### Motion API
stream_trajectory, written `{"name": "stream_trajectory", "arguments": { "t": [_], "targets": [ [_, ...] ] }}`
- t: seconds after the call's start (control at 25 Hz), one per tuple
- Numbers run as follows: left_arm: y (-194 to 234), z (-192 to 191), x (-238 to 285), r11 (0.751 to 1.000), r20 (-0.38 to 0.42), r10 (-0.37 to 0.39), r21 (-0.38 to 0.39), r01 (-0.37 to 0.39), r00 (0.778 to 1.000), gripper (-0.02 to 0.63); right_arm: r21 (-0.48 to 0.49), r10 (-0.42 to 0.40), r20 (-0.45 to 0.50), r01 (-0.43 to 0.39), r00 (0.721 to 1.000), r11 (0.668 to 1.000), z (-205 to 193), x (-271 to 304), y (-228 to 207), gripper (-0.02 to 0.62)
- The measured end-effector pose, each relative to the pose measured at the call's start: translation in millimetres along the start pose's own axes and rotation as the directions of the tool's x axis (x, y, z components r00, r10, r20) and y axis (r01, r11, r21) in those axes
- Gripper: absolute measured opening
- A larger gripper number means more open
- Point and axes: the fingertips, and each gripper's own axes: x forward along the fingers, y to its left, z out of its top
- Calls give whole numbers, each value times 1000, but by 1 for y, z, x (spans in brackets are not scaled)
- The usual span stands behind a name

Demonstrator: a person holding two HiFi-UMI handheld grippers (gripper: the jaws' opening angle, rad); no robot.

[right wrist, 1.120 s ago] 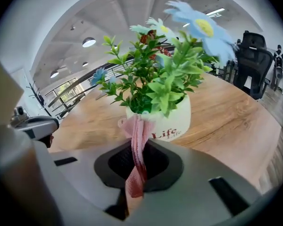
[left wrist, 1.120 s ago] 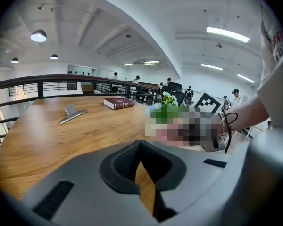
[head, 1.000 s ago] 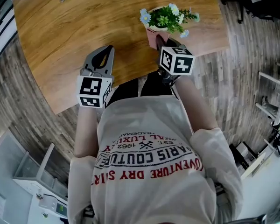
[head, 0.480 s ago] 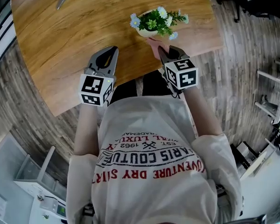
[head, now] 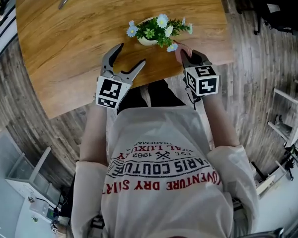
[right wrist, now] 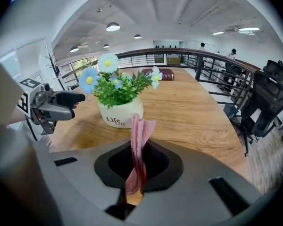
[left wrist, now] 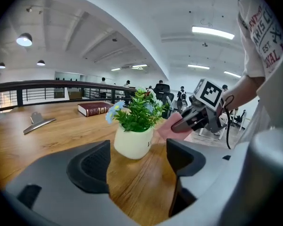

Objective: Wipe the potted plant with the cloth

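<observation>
Head view: one plant (head: 156, 29); right claw (head: 186, 57) clamps one cloth (right wrist: 140, 135); left claw (head: 131, 54) just opened, seemingly empty.

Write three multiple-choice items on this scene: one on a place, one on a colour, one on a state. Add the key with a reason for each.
1. Where does the potted plant stand?
A. on the floor
B. on the wooden table
C. on a chair

2. What colour is the cloth in the right gripper?
A. green
B. black
C. pink

3. How do the jaws of the left gripper stand?
A. apart, gripping nothing
B. shut on the pot
C. shut on the cloth

Key:
1 B: the white pot rests on the wood surface.
2 C: a pink strip is pinched in the right gripper's jaws.
3 A: they have just been opening, and the pot stands ahead of them, not between them.
</observation>
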Motion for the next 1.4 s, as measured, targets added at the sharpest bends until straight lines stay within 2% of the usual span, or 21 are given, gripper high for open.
{"name": "stream_trajectory", "arguments": {
  "t": [0.16,0.4,0.68,0.88,1.0,1.24,1.4],
  "targets": [
    [0,1,24,1000,6,3,24,-3,1000,426,-93,7,-5,-7,1000,996,4,7,-24,40],
    [2,6,60,987,-15,-54,153,55,998,499,-86,36,5,-36,999,996,18,23,-63,40],
    [5,15,88,958,-4,-153,243,150,988,523,-111,77,28,-73,997,991,36,40,-81,40],
    [5,12,96,935,-11,-198,297,193,980,525,-115,110,56,-103,992,988,47,50,-81,40],
    [3,14,103,930,-6,-220,300,212,975,525,-121,126,63,-118,990,986,49,57,-80,40],
    [0,3,121,919,-131,-276,253,302,952,525,-118,147,76,-138,986,983,55,65,-85,40],
    [1,-1,123,920,-158,-286,230,317,945,523,-126,155,72,-145,985,981,54,66,-84,40]
  ]
}}
